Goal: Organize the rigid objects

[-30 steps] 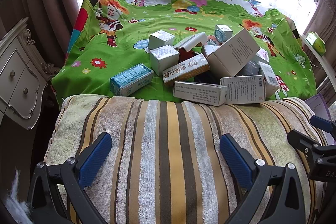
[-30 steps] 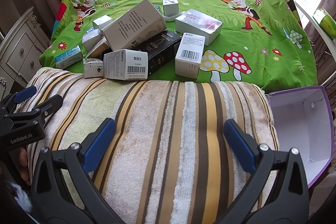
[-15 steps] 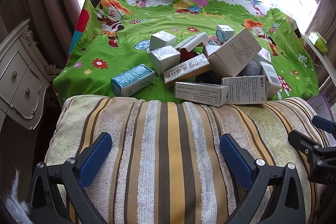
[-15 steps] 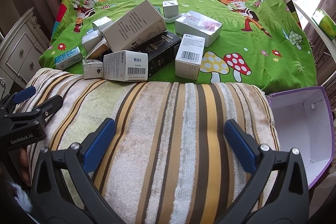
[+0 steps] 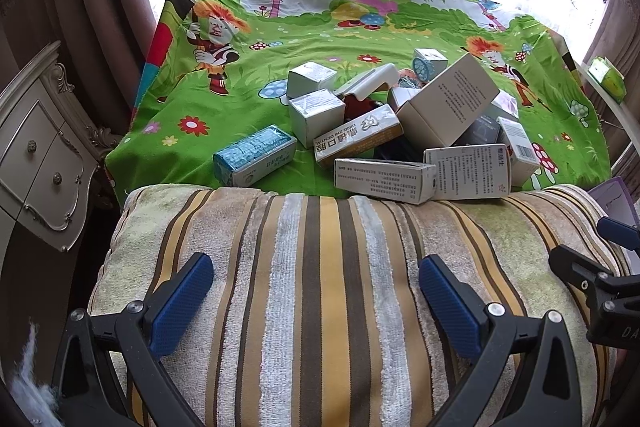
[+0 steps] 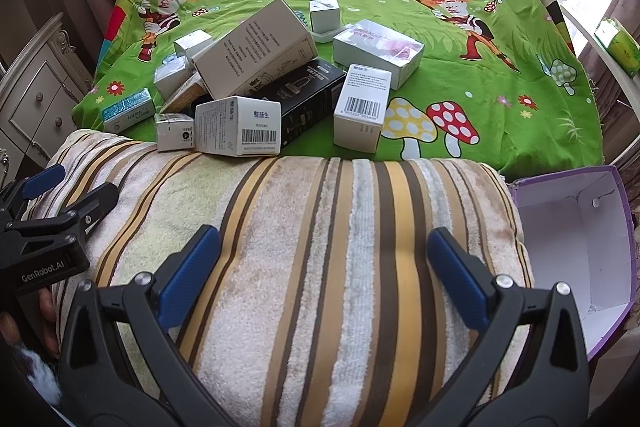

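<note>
Almost nothing has changed over the last second: the bright green cartoon-print cloth on the table (image 5: 248, 95) carries the same untouched heap of small cardboard boxes (image 5: 400, 123), and the open purple-edged white carton (image 6: 576, 247) at the right, likely their destination, stays empty. Both views creep slightly nearer above the striped towel cushion (image 5: 320, 287), so sorting has not begun; the left tool (image 5: 316, 287) and right tool (image 6: 324, 259) both stay spread wide, holding nothing

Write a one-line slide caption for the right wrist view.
Open right tongs hover empty over a striped towel, facing a heap of cartons on cartoon cloth; a purple-edged box stands open at right.
</note>
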A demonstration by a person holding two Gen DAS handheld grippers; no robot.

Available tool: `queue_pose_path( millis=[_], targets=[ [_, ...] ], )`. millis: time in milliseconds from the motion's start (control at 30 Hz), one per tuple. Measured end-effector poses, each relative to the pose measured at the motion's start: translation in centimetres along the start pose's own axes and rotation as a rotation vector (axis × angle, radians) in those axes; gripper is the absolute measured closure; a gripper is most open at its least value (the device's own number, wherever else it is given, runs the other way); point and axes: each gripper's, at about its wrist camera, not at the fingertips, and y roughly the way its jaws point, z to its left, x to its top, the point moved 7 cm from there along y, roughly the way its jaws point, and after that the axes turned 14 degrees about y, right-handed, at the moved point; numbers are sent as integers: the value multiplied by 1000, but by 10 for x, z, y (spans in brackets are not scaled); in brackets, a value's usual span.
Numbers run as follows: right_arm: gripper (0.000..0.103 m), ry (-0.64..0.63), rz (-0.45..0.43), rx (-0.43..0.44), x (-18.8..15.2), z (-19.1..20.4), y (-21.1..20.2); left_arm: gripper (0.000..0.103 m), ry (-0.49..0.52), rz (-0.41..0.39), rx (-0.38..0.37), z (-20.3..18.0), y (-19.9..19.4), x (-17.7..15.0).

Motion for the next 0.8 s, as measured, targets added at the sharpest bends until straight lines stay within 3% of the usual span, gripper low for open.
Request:
queue_pose_path(
  millis=[800],
  targets=[
    [0,-2,4,11,3,0,2,0,-4,-2,-4,-2,0,0]
  ],
)
